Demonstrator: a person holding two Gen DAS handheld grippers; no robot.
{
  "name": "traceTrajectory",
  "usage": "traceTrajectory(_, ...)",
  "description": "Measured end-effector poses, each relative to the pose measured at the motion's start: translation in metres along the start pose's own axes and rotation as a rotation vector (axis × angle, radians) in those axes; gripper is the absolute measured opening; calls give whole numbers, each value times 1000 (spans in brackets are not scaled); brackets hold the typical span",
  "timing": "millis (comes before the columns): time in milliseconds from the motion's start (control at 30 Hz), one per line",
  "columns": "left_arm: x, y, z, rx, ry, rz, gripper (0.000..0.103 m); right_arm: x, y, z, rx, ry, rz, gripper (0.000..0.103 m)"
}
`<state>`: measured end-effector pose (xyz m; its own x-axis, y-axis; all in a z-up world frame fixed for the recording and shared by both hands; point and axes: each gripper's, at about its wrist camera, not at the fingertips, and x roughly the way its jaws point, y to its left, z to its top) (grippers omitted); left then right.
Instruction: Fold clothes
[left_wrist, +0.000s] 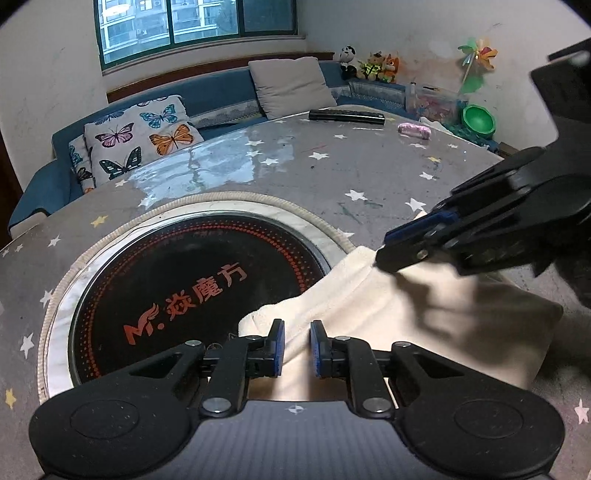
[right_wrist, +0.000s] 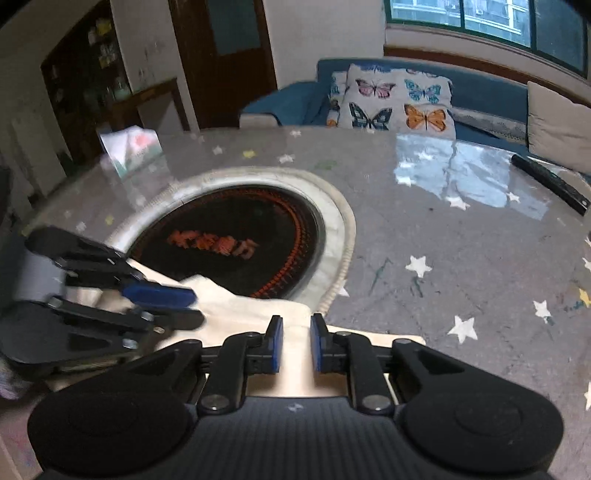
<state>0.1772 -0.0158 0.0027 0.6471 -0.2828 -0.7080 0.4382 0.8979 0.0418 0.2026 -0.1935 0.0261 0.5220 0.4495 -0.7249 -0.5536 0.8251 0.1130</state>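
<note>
We see a cream fleece cloth (left_wrist: 369, 295) on the near edge of the table (left_wrist: 369, 177), one fuzzy corner lapping onto the round black glass hotplate (left_wrist: 192, 280) set into the tabletop. The cloth is soft, thick and loosely creased.

Left gripper (left_wrist: 297, 345): blue pads a narrow gap apart, cloth running between them. We cannot tell from its own view if the pads actually press it. Right gripper (right_wrist: 297, 343): same narrow gap, cream cloth between the pads, grip likewise unclear. In the left view it comes in from the right with its tip on a raised fold.

Containers: a green plastic bowl (left_wrist: 478, 120) at the far right, contents not visible.

The table cover is grey with printed stars and a glossy clear film on top. A flat black remote (left_wrist: 346, 116) lies at the far edge. A butterfly-print cushion (left_wrist: 140, 140) sits on the blue sofa (left_wrist: 221, 88).
</note>
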Motion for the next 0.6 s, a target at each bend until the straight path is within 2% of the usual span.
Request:
traceTrajectory(133, -6, 2, 2, -16, -5, 12, 19, 0, 0, 7, -6, -11, -8, 16)
traceTrajectory(267, -30, 3, -3, -23, -44, 24, 19, -25, 0, 3, -19, -50, -11, 16)
traceTrajectory(433, -67, -5, -26, -32, -82, 10, 19, -50, 7, -21, -48, -40, -8, 16)
traceTrajectory(600, -79, -7, -57, -73, -55, 26, 16, -39, -2, -37, 10, -17, -25, 16)
